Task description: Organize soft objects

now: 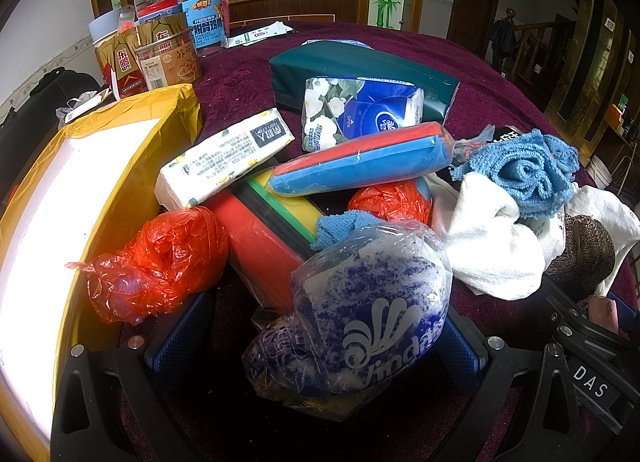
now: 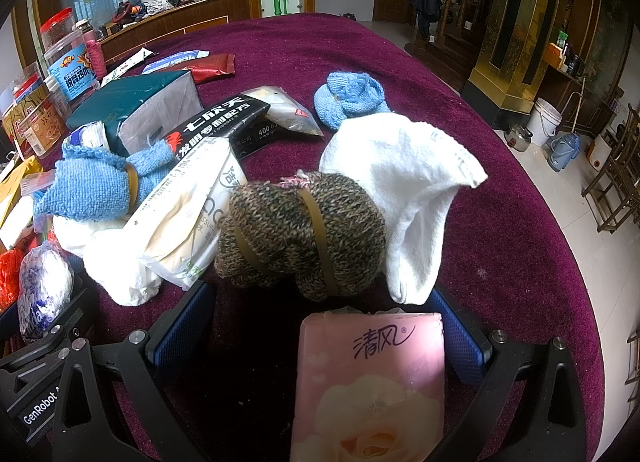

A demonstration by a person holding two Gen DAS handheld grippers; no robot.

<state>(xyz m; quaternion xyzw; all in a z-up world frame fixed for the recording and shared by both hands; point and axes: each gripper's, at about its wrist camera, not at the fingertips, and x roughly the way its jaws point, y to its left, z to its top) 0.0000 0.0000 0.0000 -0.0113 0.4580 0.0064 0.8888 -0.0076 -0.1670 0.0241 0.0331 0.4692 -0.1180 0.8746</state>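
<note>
The left gripper (image 1: 320,346) stands wide around an upright clear bag (image 1: 360,314). The right gripper (image 2: 320,336), open, flanks a pink tissue pack (image 2: 370,382) lying lengthwise along its fingers.

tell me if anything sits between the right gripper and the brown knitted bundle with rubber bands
Yes. A pink tissue pack lies between the right gripper's open fingers, against the right pad, just short of the brown knitted bundle. A white cloth also drapes beside the bundle, down to the right fingertip.
</note>
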